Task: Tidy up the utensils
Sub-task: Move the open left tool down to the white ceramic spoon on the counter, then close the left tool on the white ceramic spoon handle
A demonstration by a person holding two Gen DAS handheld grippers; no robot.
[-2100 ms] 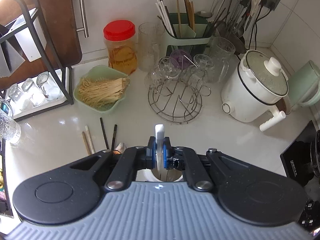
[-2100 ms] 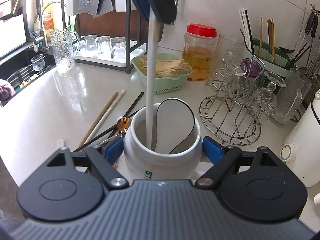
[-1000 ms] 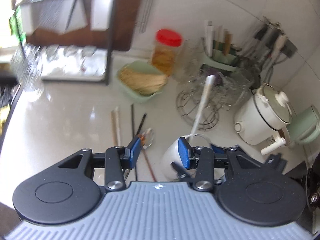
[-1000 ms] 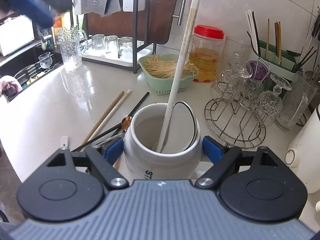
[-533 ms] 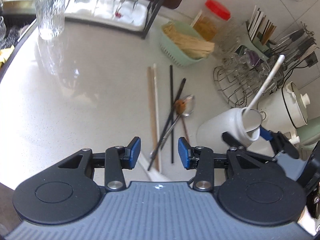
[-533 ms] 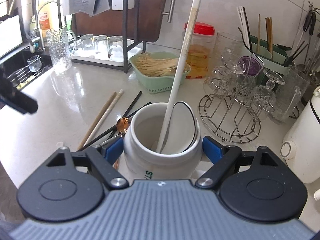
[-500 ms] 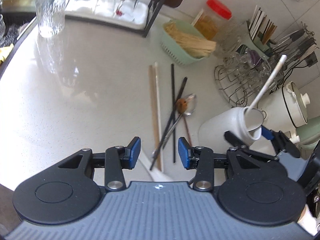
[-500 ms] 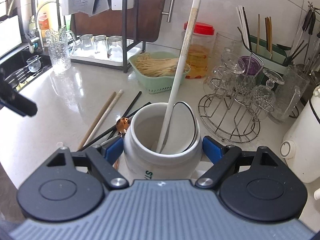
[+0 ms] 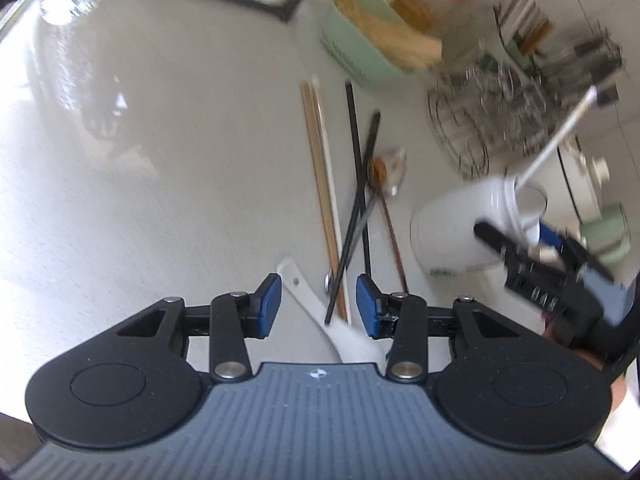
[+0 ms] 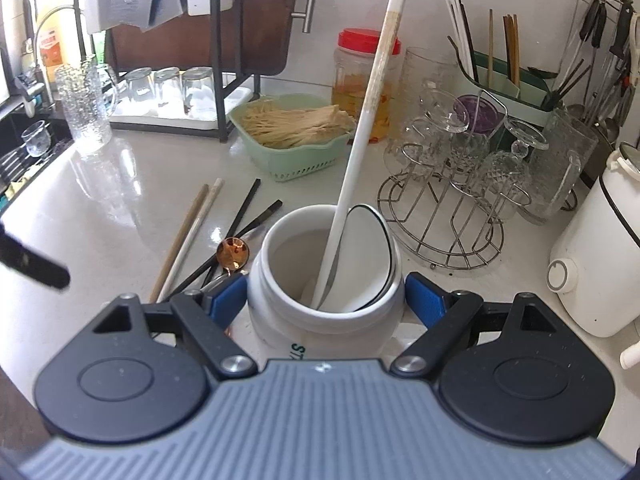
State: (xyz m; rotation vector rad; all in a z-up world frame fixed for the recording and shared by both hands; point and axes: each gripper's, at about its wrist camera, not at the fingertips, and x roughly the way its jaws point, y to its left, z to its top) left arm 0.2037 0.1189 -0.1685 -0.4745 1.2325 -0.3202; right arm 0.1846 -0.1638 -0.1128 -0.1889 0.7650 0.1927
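Your left gripper (image 9: 318,306) hangs with jaws released over the white spoon (image 9: 320,312) lying on the tabletop (image 9: 160,180). Your right gripper (image 10: 326,298) has its jaws around the crock (image 10: 324,320); whether they press it I cannot tell. Inside are a ladle (image 10: 360,132) and a scoop (image 10: 370,240). Left to gather: chopsticks (image 9: 320,184), a copper spoon (image 10: 233,255). Far off stand a basket (image 10: 292,152), a glass rack (image 10: 444,224) and a cooker (image 10: 596,256).
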